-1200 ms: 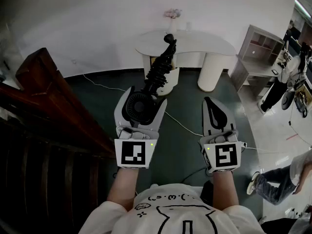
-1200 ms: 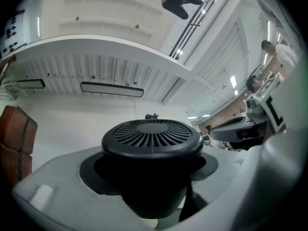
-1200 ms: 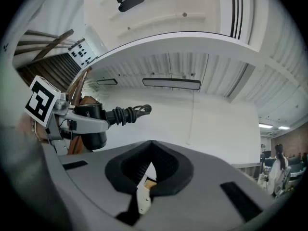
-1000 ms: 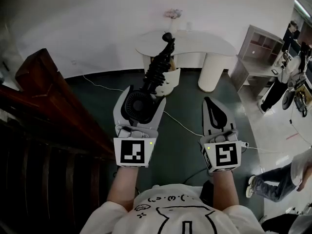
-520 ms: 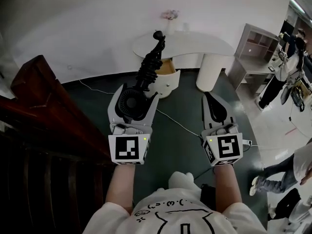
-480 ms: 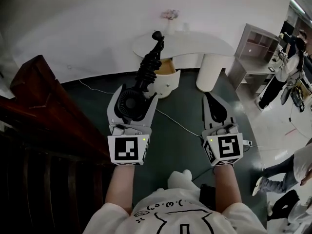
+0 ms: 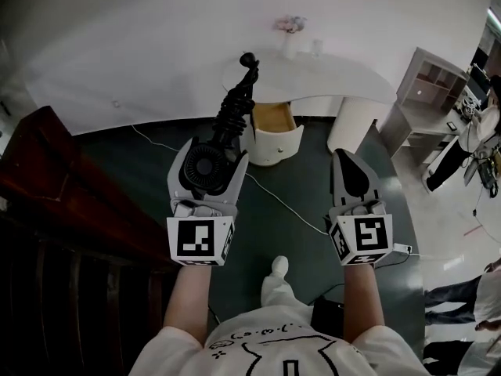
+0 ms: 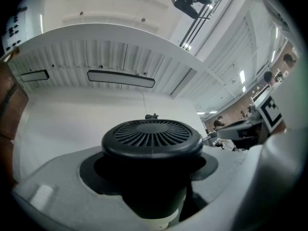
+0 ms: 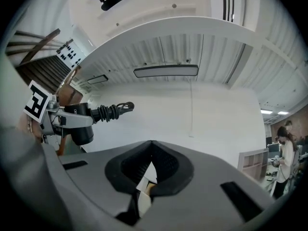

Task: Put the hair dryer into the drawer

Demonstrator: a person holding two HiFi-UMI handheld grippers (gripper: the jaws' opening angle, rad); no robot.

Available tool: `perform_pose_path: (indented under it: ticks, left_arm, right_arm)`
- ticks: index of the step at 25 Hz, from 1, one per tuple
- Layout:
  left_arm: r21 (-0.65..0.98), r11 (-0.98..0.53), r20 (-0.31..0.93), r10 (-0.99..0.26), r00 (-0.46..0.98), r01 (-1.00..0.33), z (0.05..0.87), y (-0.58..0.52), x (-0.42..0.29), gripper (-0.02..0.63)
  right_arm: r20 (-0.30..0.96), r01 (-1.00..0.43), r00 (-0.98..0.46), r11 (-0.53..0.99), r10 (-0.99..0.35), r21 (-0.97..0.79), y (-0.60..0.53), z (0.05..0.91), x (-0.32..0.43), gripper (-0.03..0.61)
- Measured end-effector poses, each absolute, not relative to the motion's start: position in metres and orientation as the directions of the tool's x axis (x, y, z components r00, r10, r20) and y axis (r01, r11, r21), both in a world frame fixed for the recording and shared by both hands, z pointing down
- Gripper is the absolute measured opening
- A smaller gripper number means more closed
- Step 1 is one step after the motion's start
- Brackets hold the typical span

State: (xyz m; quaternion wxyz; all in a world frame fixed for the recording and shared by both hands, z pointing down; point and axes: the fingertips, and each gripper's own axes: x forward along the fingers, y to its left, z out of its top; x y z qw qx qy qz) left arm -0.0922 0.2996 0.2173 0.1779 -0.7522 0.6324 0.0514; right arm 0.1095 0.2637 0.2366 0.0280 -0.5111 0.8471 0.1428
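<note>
Looks dim in the head view, darkest over the wooden staircase [image 7: 78, 190] at left. Brightens in both gripper views under ceiling strip lights [image 9: 166, 71]. Bends fisheye-style throughout, blackens at corners, softens up close.

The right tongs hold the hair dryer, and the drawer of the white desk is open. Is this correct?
Not quite. It is the left tongs that hold the hair dryer, as the left gripper view shows. The right tongs are shut with nothing in them. The rest stands: the drawer of the white desk is open.
</note>
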Motion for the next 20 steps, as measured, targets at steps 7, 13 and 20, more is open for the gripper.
perform_pose_path:
  ticks: [7,13,20]
  left_arm:
    - [-0.187,-0.174,-0.28,-0.934,0.222,-0.967,0.22,0.178,-0.083,0.367]
    - [-0.165,-0.167,-0.27,-0.94,0.207,-0.972,0.21,0.068,-0.075,0.365]
    - [-0.096,-0.158,-0.223,-0.959,0.176,-0.983,0.25,0.021,-0.085,0.365]
  right_arm:
    - [-0.18,-0.865,-0.493,0.458,-0.851,0.204,0.145,0.238,0.112,-0.002]
    - [-0.167,-0.859,-0.507,0.478,-0.846,0.186,0.031,0.228,0.118,-0.002]
    - [-0.109,-0.852,-0.519,0.503,-0.848,0.144,-0.016,0.274,0.117,-0.002]
